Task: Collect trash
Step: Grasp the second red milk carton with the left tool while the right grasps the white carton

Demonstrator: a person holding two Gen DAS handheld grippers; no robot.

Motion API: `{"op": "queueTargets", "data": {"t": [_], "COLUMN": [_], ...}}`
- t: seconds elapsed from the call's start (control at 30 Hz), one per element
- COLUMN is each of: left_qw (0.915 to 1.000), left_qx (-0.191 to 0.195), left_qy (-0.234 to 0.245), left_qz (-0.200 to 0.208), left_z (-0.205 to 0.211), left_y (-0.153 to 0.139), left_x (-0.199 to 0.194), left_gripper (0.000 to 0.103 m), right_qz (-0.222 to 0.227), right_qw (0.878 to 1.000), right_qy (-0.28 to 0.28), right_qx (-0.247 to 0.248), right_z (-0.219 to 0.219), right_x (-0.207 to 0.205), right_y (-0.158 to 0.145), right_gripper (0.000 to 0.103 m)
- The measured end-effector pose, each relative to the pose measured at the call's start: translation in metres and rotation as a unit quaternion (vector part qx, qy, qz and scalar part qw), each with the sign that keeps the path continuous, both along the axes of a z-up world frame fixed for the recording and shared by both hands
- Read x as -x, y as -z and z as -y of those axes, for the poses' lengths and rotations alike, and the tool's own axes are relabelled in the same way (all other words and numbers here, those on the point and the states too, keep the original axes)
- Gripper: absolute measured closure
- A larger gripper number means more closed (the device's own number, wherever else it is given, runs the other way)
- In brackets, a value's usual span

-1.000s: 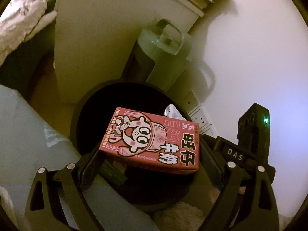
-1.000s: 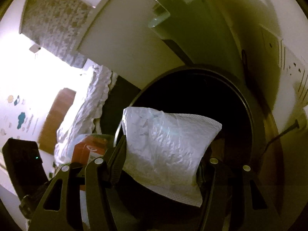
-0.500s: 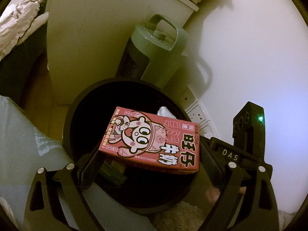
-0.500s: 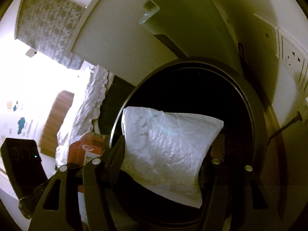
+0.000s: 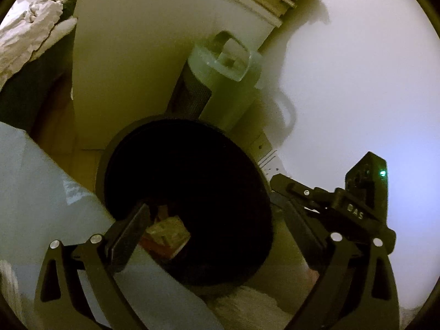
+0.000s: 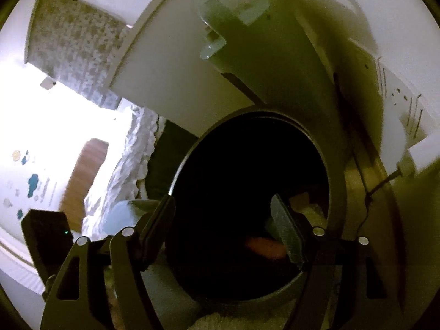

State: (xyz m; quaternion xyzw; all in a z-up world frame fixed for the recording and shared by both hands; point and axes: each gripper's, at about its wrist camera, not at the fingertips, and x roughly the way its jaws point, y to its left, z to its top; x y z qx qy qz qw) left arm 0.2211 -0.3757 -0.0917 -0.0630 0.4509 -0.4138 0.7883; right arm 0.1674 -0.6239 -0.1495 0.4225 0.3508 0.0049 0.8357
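Black and round, a trash bin [image 5: 187, 200] is seen from above at the centre of the left wrist view, its dark mouth filling the middle of the frame. The left gripper [image 5: 217, 225] is held over the rim at the bottom of the frame; its jaws are spread wide and opening, and nothing is gripped between them. A red and pale carton [image 5: 167, 233] is seen lying low inside the bin, at lower left of the opening, just beyond the left jaw, so the trash appears to be already deposited.

In the right wrist view the same bin [image 6: 338, 192] is shown at centre right. The right gripper [image 6: 222, 220] is poised above the opening, presumably so that anything let go falls inside; its jaws are opening and nothing is held between them. Pale and orange shapes are glimpsed deep in the bin at lower right, too dim to be identified.

A green cylindrical appliance with a handle [image 5: 220, 82] is stood behind the bin, against a pale cabinet panel [image 5: 132, 68] and a white wall [image 5: 357, 68]. White bedding [image 6: 123, 170] is visible at left.
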Motion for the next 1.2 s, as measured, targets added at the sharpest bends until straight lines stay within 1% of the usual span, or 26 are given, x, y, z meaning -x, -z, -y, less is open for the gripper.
{"op": "queueTargets", "data": {"t": [0.1, 0.17, 0.27, 0.3, 0.4, 0.43, 0.5, 0.53, 0.6, 0.63, 0.7, 0.73, 0.8, 0.83, 0.9, 0.97, 1.1, 1.2], "left_qw": [0.9997, 0.9991, 0.9977, 0.9970, 0.9929, 0.9910, 0.9853, 0.9811, 0.9744, 0.9712, 0.9621, 0.9560, 0.9480, 0.9436, 0.9405, 0.9392, 0.9399, 0.9355], "left_qx": [0.017, 0.027, 0.035, 0.036, 0.046, 0.047, 0.046, 0.041, 0.026, 0.017, -0.006, -0.024, -0.056, -0.081, -0.113, -0.133, -0.164, -0.190], "left_qy": [-0.003, -0.012, -0.034, -0.045, -0.088, -0.103, -0.143, -0.168, -0.205, -0.221, -0.257, -0.275, -0.294, -0.301, -0.301, -0.296, -0.279, -0.277], "left_qz": [0.018, 0.031, 0.048, 0.052, 0.065, 0.071, 0.081, 0.087, 0.089, 0.089, 0.092, 0.099, 0.109, 0.111, 0.109, 0.111, 0.110, 0.110], "left_z": [-0.015, -0.032, -0.065, -0.078, -0.125, -0.140, -0.178, -0.202, -0.233, -0.247, -0.278, -0.295, -0.312, -0.319, -0.325, -0.331, -0.331, -0.337], "left_y": [-0.016, -0.028, -0.043, -0.047, -0.059, -0.062, -0.065, -0.066, -0.063, -0.061, -0.056, -0.054, -0.051, -0.047, -0.040, -0.035, -0.028, -0.019], "left_x": [0.015, 0.027, 0.043, 0.047, 0.063, 0.067, 0.073, 0.076, 0.076, 0.076, 0.078, 0.081, 0.084, 0.085, 0.083, 0.083, 0.084, 0.084], "left_gripper": [0.006, 0.006, 0.006, 0.006, 0.006, 0.006, 0.006, 0.006, 0.006, 0.006, 0.006, 0.006, 0.006, 0.006, 0.006, 0.006, 0.005, 0.005], "right_qz": [0.005, 0.009, 0.016, 0.019, 0.024, 0.024, 0.021, 0.016, 0.005, -0.004, -0.015, -0.025, -0.044, -0.058, -0.075, -0.092, -0.131, -0.156], "right_qw": [1.000, 1.000, 0.997, 0.996, 0.988, 0.983, 0.975, 0.969, 0.960, 0.955, 0.947, 0.942, 0.937, 0.935, 0.933, 0.933, 0.934, 0.932], "right_qy": [-0.010, -0.027, -0.068, -0.084, -0.150, -0.180, -0.218, -0.246, -0.277, -0.295, -0.319, -0.332, -0.344, -0.348, -0.349, -0.346, -0.331, -0.323], "right_qx": [0.000, 0.005, 0.015, 0.019, 0.028, 0.033, 0.031, 0.027, 0.028, 0.037, 0.044, 0.041, 0.032, 0.028, 0.031, 0.037, 0.039, 0.043], "right_z": [-0.005, -0.014, -0.038, -0.048, -0.088, -0.108, -0.133, -0.154, -0.181, -0.200, -0.226, -0.242, -0.260, -0.272, -0.288, -0.300, -0.313, -0.323], "right_x": [0.005, 0.005, -0.001, -0.004, -0.018, -0.024, -0.031, -0.036, -0.042, -0.046, -0.052, -0.055, -0.061, -0.066, -0.074, -0.081, -0.098, -0.111], "right_y": [-0.011, -0.020, -0.040, -0.046, -0.068, -0.076, -0.085, -0.089, -0.094, -0.097, -0.101, -0.100, -0.096, -0.094, -0.090, -0.087, -0.073, -0.060], "right_gripper": [0.029, 0.029, 0.028, 0.026, 0.025, 0.025, 0.025, 0.025, 0.025, 0.025, 0.025, 0.025, 0.025, 0.025, 0.025, 0.025, 0.025, 0.025]}}
